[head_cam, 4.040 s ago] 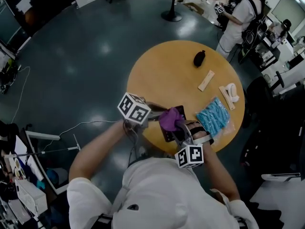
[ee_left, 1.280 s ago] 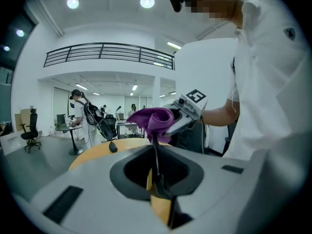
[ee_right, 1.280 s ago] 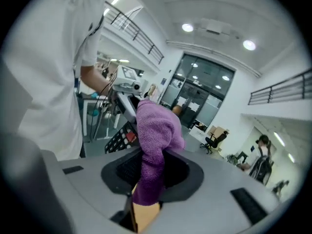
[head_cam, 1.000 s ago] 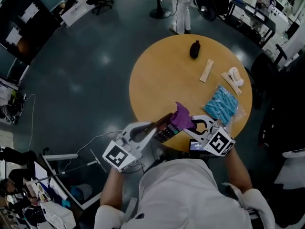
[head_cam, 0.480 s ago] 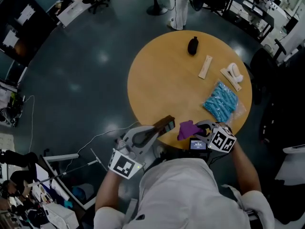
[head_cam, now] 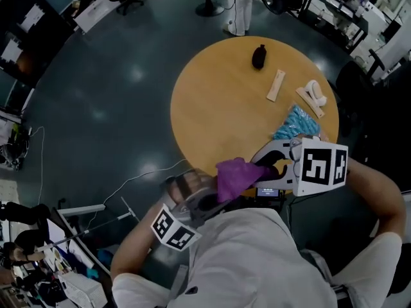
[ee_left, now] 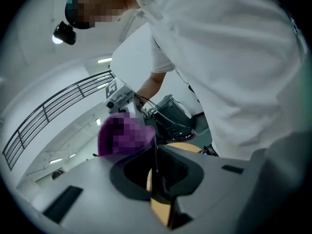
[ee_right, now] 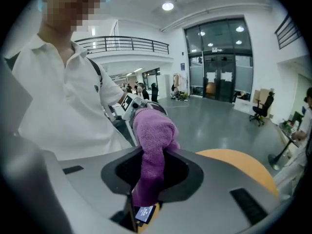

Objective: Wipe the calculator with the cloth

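Left gripper [head_cam: 196, 197] jaws pinch the calculator [ee_left: 156, 165], now rolled edge-on, past the bench's [head_cam: 218, 101] near edge | right gripper [head_cam: 273, 162] jaws clamp purple cloth [head_cam: 234, 175], now raised over it | likely wiping another face.

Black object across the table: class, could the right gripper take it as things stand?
Probably not: the right gripper is shut on the purple cloth, so its jaws are full. The bare table towards the black object leaves the path free.

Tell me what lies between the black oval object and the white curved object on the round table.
A flat tan strip, seen in the head view.
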### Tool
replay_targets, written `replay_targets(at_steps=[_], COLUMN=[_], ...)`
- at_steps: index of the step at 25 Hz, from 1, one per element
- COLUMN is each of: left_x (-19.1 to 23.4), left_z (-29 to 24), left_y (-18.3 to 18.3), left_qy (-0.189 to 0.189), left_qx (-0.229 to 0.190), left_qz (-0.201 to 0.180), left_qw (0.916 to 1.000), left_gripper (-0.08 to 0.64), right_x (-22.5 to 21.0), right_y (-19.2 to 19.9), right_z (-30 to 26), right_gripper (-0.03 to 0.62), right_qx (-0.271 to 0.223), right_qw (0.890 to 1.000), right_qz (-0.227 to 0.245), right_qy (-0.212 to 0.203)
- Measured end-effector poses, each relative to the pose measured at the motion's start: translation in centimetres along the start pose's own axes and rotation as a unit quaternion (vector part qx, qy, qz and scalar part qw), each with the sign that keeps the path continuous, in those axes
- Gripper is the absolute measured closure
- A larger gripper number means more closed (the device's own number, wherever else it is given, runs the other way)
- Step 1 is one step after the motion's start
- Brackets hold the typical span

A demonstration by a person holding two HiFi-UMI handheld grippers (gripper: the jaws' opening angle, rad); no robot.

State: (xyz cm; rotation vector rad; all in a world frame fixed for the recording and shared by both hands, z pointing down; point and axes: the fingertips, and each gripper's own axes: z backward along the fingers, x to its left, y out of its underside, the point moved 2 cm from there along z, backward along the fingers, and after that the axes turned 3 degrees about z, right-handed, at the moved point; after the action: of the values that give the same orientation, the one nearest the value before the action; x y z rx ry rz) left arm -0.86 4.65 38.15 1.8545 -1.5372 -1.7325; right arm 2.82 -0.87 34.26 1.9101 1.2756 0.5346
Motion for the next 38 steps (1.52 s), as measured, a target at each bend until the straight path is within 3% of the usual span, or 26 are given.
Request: replay_targets(at_steps=[3, 6, 11, 18, 25, 38], left_x=[0.1, -0.2, -0.8, -1.5, -2.5, -1.1], left_z=[0.1, 0.2, -0.1, -0.4, -0.6, 0.3], left_y=[-0.4, -0.7, -2.2, -4.1, -7.3, -10.1], left_qy=[-0.007, -0.004, 0.008, 0.024, 0.032, 0.021], left_qx=[-0.008, -0.01, -0.012, -0.031, -0.076, -0.115], left_qz=[0.01, 0.008, -0.045, -0.086, -0.113, -0.088], left_qw=[0.9999, 0.9999, 0.9989, 0.9955, 0.9902, 0.9892], left_gripper=[0.517, 0.517, 0.517, 0.517, 0.517, 0.514], right_x=[1.1, 1.3, 0.9, 0.5, 1.0, 2.7], right_y=[0.4, 0.6, 1.2, 1.5, 2.3, 5.6], right_z=[-1.2, -1.7, -2.3, -2.6, -3.0, -6.2], right_gripper=[0.494, 0.494, 0.494, 0.494, 0.494, 0.494], right_qx=[0.009, 0.012, 0.036, 0.06, 0.054, 0.041], right_qw=[0.999, 0.997, 0.994, 0.987, 0.957, 0.917], right_qz=[-0.025, -0.046, -0.061, -0.083, -0.173, -0.249], right_qy=[-0.046, -0.064, -0.084, -0.125, -0.226, -0.309])
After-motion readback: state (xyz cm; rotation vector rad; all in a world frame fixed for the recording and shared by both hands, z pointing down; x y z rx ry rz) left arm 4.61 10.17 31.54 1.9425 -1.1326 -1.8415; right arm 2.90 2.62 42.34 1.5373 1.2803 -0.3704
